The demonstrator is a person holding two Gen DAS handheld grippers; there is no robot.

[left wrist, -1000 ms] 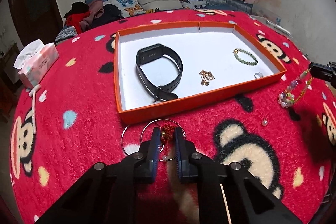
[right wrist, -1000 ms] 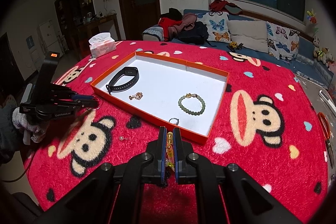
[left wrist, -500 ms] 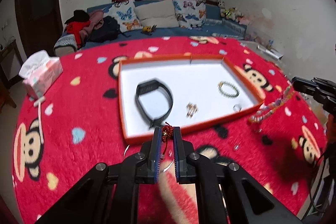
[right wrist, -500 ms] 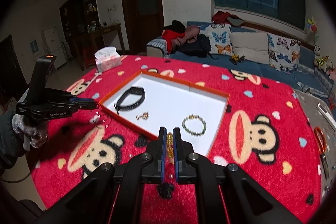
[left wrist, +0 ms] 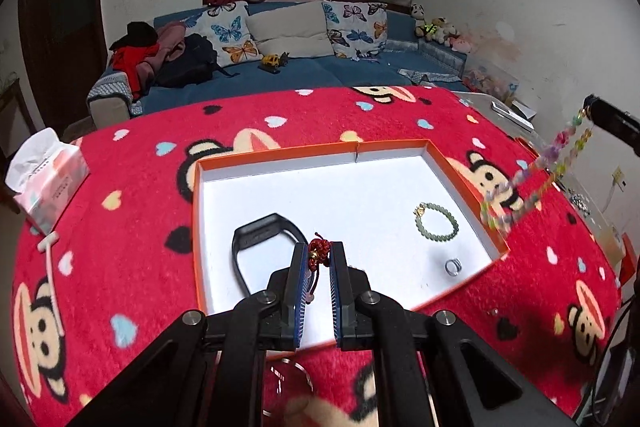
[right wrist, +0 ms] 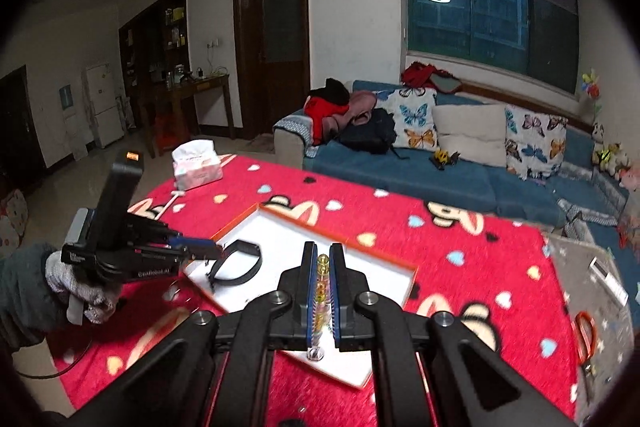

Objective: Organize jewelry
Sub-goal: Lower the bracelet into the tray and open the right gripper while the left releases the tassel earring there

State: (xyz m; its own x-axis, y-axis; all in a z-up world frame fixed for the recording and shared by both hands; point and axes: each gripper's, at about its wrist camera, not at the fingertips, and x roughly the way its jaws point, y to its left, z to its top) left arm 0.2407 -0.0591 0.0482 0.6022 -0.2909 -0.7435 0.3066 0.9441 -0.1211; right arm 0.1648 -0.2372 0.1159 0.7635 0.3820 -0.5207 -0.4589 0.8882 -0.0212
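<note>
Left gripper [left wrist: 319, 254] clamped on a red knotted charm [left wrist: 318, 249], its silver rings [left wrist: 289, 383] dangling below, blurred, over the near rim of the orange tray [left wrist: 195, 227]. Right gripper [right wrist: 323, 259] clamped on a multicolour bead bracelet [right wrist: 321, 283]; in the left view the bracelet hangs off the tray's right rim, motion-blurred. Tray floor holds a black wristband [left wrist: 262, 247] at near left, a green bead bracelet [left wrist: 437, 223] at right and a silver ring [left wrist: 453, 265] near the right corner, all well apart, the far half bare. A small pearl [left wrist: 494, 312] sits on the red monkey-print blanket [left wrist: 132, 227] just outside the near right rim. Tissue box [left wrist: 48, 179] at the blanket's far left edge. Blue sofa [right wrist: 460, 179] with butterfly pillows behind, window above, dark door to the left.
</note>
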